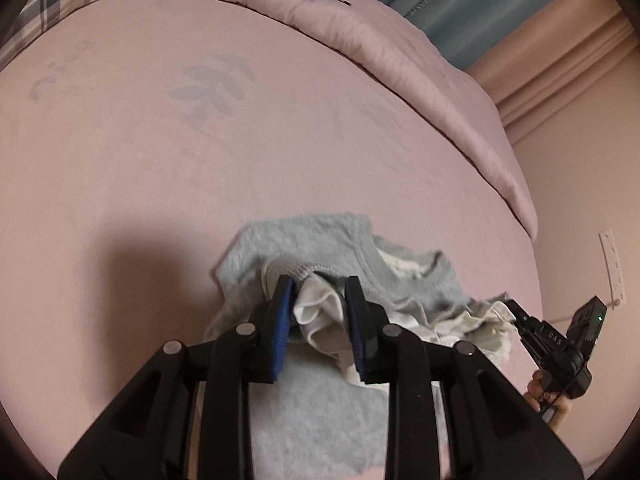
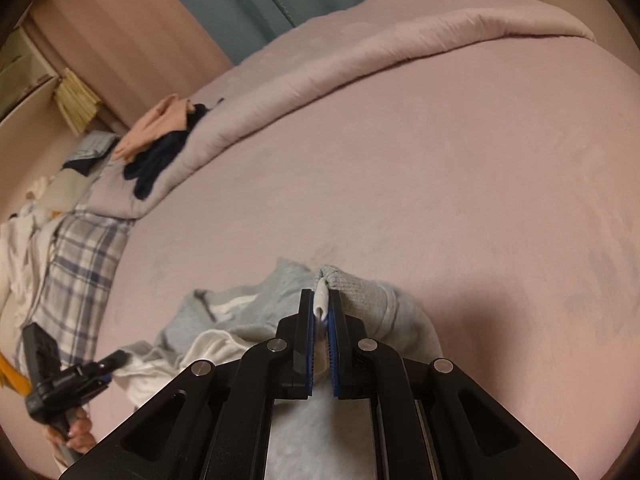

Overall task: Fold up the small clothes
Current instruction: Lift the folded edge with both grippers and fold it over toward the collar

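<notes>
two grippers are showing, one per hand, and one small grey garment with a white lining is lying bunched at the lower middle of both views; the left gripper is standing with its blue pads apart, white fabric bulging between them, and whether they are pressing on it cannot be told; the right gripper is clenched tight on the garment's ribbed hem, a thin white fold pinched between its blue pads; two hands are appearing, each a partial glimpse at a frame edge under the other hand's gripper.

the garment is resting on a pink sheet covering a bed; one pale quilt is lying folded back across the upper part of both frames; a teal curtain and a pink curtain are hanging behind.

the left wrist view alone is showing faint leaf prints on the sheet at upper centre and a white wall socket strip at the right edge; the right wrist view alone is showing a plaid pillow at the left edge, a peach garment and a dark garment heaped on the quilt's upper-left end, and shelving in the upper left corner.
</notes>
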The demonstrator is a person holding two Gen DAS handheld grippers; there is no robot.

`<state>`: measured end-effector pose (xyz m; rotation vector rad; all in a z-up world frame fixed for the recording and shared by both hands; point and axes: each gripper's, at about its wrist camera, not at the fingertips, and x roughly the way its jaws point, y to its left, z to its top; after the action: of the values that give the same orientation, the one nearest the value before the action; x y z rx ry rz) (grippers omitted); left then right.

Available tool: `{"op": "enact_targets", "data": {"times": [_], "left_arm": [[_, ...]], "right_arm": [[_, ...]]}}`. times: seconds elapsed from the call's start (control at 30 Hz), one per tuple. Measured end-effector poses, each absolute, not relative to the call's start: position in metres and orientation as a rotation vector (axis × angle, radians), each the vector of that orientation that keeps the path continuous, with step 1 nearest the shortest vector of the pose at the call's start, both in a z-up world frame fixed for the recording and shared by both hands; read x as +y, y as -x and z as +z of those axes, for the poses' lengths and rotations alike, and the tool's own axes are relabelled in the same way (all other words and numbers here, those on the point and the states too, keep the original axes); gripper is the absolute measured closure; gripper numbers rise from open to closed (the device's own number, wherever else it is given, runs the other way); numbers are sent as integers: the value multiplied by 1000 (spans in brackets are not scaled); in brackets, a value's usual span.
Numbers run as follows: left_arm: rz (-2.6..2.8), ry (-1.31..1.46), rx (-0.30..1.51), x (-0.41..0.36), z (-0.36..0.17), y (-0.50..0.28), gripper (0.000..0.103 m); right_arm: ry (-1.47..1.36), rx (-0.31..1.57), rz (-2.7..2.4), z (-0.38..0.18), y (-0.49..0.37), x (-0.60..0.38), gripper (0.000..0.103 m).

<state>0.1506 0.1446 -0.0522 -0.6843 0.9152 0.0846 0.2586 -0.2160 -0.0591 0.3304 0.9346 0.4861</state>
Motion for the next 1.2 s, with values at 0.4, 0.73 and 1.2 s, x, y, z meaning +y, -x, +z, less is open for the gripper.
{"op": "enact_targets", "data": {"times": [0.4,0.73,1.2], "left_arm": [[141,634,915,150,-65,-178,76],[172,703,881,163,-66,-171,45],[141,619,785,142,-19,-122,24]], "right_arm": [[-236,944,398,-71,-276,-206,95],[-176,930,360,-69,-281,-196,95],[-235,857,333,-41,-254,-226,49]]}}
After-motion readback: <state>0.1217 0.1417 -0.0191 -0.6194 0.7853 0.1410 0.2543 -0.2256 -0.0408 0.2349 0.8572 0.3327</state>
